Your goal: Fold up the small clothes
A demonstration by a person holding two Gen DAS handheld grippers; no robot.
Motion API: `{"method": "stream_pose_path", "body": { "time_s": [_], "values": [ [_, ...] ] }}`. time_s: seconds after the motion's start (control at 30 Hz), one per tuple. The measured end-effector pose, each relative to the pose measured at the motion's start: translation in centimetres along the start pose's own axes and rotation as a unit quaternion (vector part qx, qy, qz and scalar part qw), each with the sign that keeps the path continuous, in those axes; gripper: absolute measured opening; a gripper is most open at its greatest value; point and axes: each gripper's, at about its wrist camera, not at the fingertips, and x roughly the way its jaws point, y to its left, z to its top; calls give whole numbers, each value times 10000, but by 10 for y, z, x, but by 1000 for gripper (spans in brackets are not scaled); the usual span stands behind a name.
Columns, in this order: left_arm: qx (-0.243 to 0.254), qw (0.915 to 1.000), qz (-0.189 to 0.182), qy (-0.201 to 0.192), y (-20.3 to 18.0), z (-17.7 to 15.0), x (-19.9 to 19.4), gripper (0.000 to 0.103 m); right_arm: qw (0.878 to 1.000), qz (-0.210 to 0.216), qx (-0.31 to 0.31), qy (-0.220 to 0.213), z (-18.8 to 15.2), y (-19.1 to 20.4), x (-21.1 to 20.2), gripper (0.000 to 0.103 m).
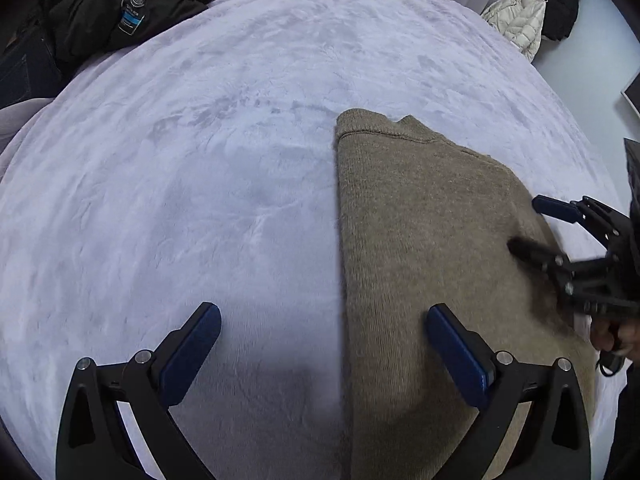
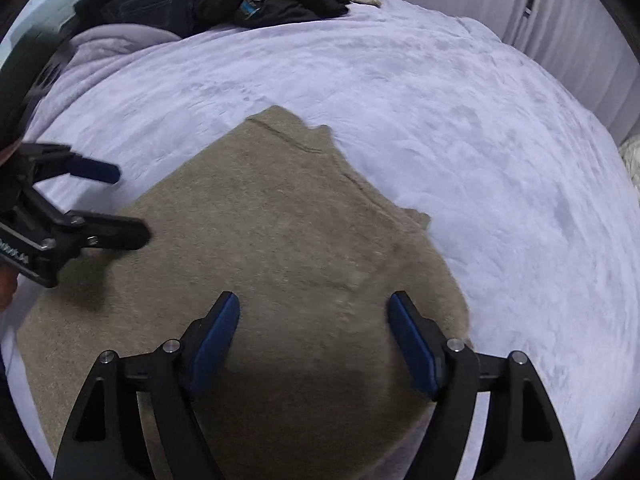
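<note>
One tan knitted garment (image 1: 432,248) lies flat on the lavender plush blanket (image 1: 192,168) covering the bed, folded so that one long edge runs straight and a seam line crosses its far end. Both tongs hang above it with their blue-padded fingers spread wide and nothing between them. The left tongs (image 1: 320,344) straddle the garment's straight edge, one finger over the knit and the other over bare blanket. The right tongs (image 2: 314,336) sit over the garment's near part, close to its opposite edge. At the far side of the bed a heap of dark clothes (image 1: 120,12) rests on the blanket, including a black jacket with a badge. A cream padded jacket (image 1: 518,20) hangs beyond the bed's far corner, beside a black bag (image 1: 560,0).
</note>
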Motion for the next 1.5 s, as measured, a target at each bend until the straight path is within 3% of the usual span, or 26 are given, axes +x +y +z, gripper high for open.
{"method": "stream_pose_path", "body": {
  "time_s": [0.1,0.17,0.27,0.4,0.5,0.67,0.8,0.93,1.07,1.2,1.27,1.43,1.5],
  "values": [
    [241,9991,-304,-160,-16,-23,-20,103,9971,75,760,-24,-8,-33,-14,81],
    [520,9981,-169,-275,-31,-40,-25,103,9965,-280,766,-201,-10,-25,-30,81],
    [818,9962,122,-263,-42,-64,-22,103,9988,-220,97,-430,-16,18,-53,81],
    [633,9979,-124,-88,-32,-77,-14,103,9917,-151,-1195,-456,-40,87,-70,81],
    [573,9982,-178,-19,-27,-83,-13,103,9859,-363,-1622,-188,-64,108,-60,81],
    [669,9977,-97,-111,-28,-91,-14,103,9959,-57,-887,-170,-90,78,-77,81],
    [731,9972,-24,-177,-27,-98,-24,103,9957,-418,-822,-5,-121,70,-89,81],
    [1121,9903,369,-736,-38,-102,-49,103,9960,-594,-563,-345,-133,77,-126,81],
    [1398,9814,708,-1107,-51,-90,-55,103,9927,-767,-474,-797,-120,96,-147,82],
    [1361,9799,802,-1216,-50,-83,-54,103,9932,-574,-427,-915,-103,121,-138,82],
    [1317,9799,847,-1238,-46,-84,-52,102,9928,-706,-581,-774,-102,134,-121,82],
    [1290,9856,690,-845,-33,-92,-40,102,9922,-949,-729,-341,-123,140,-80,82],
    [1364,9848,702,-810,-31,-97,-43,102,9974,-587,-323,-271,-134,122,-84,82]
  ]
}}
